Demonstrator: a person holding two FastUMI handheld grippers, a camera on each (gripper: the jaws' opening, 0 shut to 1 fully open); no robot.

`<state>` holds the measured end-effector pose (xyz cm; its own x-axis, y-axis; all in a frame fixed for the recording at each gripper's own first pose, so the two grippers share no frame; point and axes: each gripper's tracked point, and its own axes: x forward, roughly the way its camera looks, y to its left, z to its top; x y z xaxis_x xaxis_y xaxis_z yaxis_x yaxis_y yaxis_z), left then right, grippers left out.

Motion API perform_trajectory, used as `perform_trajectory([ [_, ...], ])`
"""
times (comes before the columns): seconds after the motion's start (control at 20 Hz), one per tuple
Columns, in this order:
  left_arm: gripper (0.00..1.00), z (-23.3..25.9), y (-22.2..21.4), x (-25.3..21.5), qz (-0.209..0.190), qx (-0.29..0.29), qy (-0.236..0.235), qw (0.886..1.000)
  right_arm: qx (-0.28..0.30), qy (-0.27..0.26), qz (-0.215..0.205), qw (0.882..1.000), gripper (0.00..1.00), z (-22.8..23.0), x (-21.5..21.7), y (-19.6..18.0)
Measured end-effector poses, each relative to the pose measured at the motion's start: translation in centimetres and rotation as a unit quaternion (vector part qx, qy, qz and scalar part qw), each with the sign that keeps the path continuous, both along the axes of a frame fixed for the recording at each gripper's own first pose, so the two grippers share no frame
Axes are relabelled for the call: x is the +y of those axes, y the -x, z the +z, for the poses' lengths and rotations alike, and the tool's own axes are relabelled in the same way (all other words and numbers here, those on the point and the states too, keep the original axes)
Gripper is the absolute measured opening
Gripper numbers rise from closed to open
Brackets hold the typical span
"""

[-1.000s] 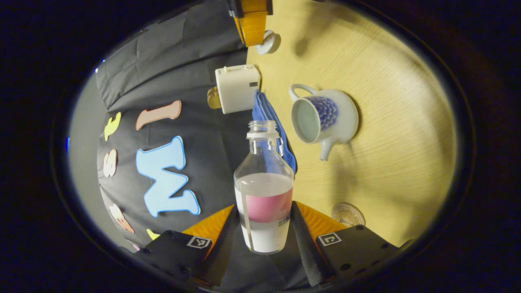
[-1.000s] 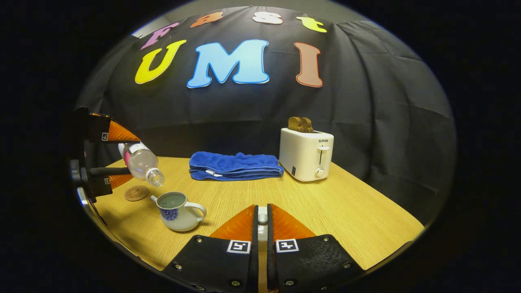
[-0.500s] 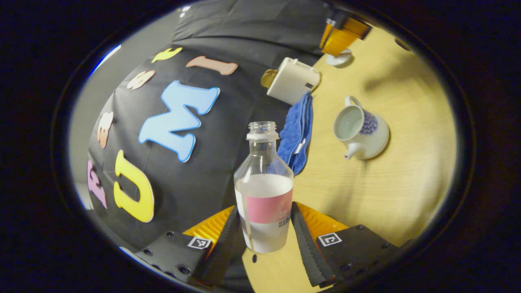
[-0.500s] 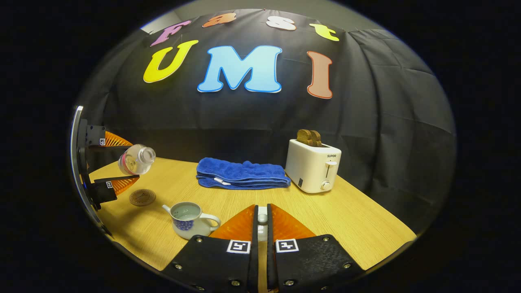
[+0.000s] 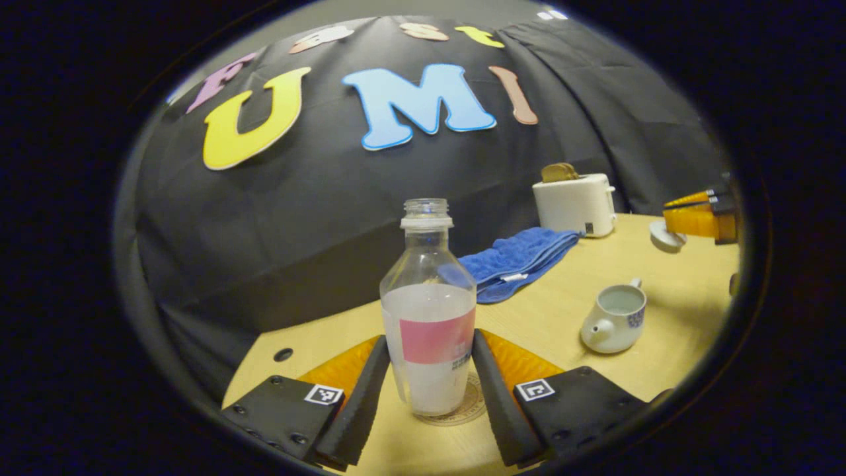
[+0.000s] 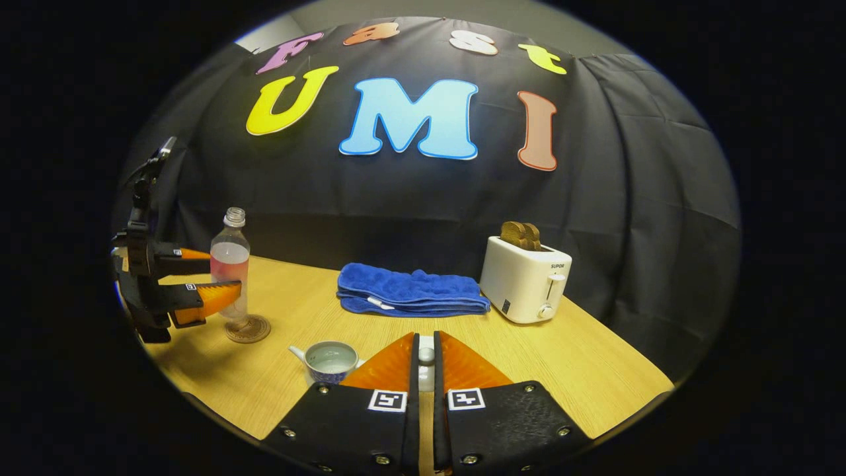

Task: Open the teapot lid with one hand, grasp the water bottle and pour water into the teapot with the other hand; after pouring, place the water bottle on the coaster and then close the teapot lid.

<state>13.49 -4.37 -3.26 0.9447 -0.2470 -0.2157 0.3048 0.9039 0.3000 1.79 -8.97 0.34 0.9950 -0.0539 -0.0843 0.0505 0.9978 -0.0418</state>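
Left claw (image 5: 428, 396) holds bottle (image 5: 429, 311) on coaster (image 5: 470, 410)

Left gripper view looks level across the table (image 5: 568, 311) from its left end, close behind the water bottle (image 5: 429, 311). Right gripper view faces the back wall from the front edge. Both share bottle, teapot (image 6: 328, 360), towel (image 6: 410, 291), toaster (image 6: 525, 277).

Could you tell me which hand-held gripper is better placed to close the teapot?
The right hand-held gripper: it grips the lid near the open teapot, while the left holds the bottle on the coaster.
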Motion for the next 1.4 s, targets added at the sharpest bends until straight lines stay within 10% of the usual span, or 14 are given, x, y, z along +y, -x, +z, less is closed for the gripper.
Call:
perform_trajectory([
  [0.55, 0.86, -1.5, -1.4, 0.9, 0.022, 0.004, 0.116, 0.993, -0.011, 0.005, 0.026, 1.0, 0.08, 1.4, 2.4, -0.8],
  [1.4, 1.0, -1.9, 1.5, 1.6, 0.044, 0.031, 0.173, 0.983, 0.002, -0.011, 0.082, 0.997, 0.08, 0.5, 6.3, -3.1],
])
